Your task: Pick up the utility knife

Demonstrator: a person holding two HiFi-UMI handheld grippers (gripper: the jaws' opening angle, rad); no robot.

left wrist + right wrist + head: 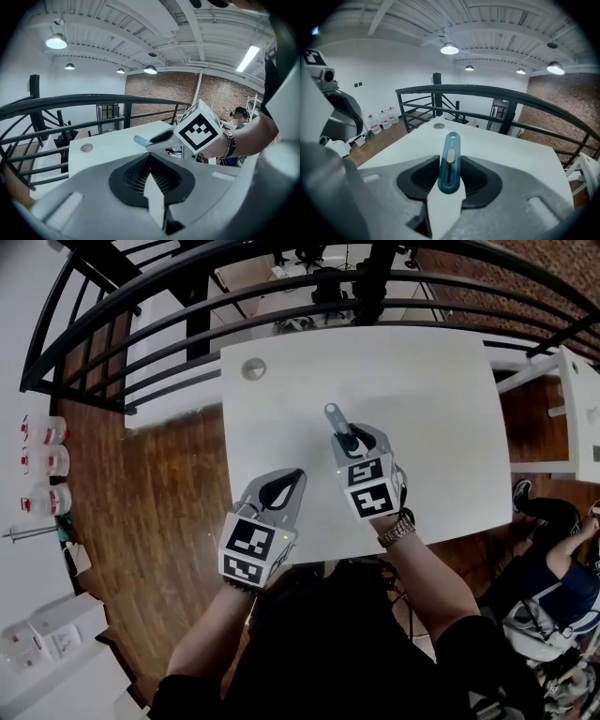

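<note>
Pinching the blue utility knife [449, 161] between its 2 jaws, my right gripper [352, 442] holds the tool off the white table [441, 409]. The dark pads press on the knife's near end, and the rounded far end juts forward with the pale slider facing up. My left gripper [296, 476] hangs just beside it, lower in the head view and nearer the table's front edge. Its jaws are pressed together with nothing between them.

Each gripper carries a cube of black-and-white square markers, and a metal wristwatch [397, 532] sits on my right wrist. A round grey cap [253, 368] is set into the tabletop near the far left corner, well apart from both grippers.

A black railing [187, 296] curves past the table's far side. Wooden flooring [159, 484] spreads to the left, where 3 clear jugs [47, 460] stand along a white wall. A seated person [553, 559] shows at the head view's right edge. Beyond the railing, the gripper views show a brick wall [159, 89] and round ceiling lamps [449, 48].
</note>
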